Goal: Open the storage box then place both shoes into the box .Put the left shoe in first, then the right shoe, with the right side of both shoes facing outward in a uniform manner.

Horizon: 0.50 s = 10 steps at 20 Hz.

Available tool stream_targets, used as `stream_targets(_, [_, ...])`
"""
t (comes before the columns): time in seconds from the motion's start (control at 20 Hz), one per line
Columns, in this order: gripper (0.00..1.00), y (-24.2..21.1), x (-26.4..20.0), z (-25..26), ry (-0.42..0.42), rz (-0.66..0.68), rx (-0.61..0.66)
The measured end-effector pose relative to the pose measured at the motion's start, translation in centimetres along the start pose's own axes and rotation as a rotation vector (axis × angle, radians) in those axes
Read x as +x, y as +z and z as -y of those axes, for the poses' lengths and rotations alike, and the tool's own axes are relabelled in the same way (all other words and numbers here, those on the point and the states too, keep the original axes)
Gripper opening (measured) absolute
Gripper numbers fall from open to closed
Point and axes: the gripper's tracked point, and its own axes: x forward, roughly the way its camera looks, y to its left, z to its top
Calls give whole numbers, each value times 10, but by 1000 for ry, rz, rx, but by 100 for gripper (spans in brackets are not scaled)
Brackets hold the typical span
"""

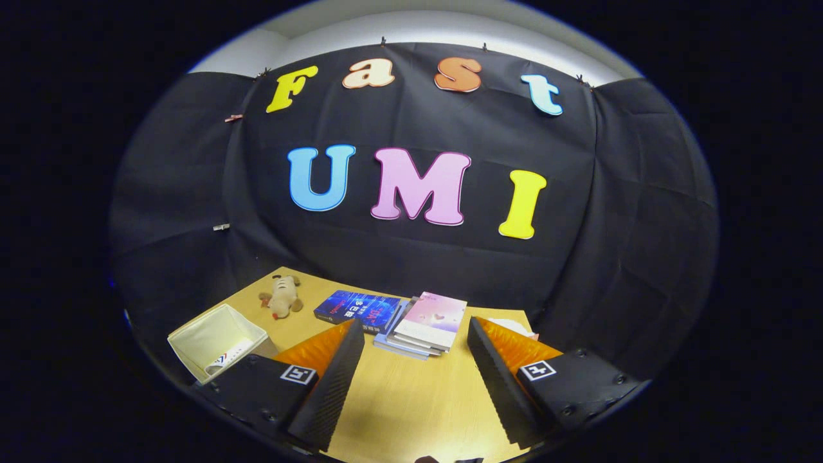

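My gripper (pixel 415 334) is held above a wooden table (pixel 411 399), its two fingers spread wide with only bare tabletop between them, so it is open. To the left of the left finger stands an open cream fabric box (pixel 215 341) without a lid, a small label on its inner wall. No shoe lies in the part of the table I see.
A small plush toy (pixel 281 297) lies beyond the cream box near the back wall. A blue book (pixel 357 308) and a stack of books topped by a pink one (pixel 427 321) lie just ahead of the fingers. Something white (pixel 511 326) peeks out behind the right finger.
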Motion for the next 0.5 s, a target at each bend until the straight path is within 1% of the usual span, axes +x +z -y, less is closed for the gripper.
stream_targets(0.25, [96, -11, -17, 15, 43, 11, 18])
stream_targets(0.35, [96, -12, -19, 22, 56, 16, 16])
stream_targets(0.5, [96, -13, -23, 22, 98, 31, -6])
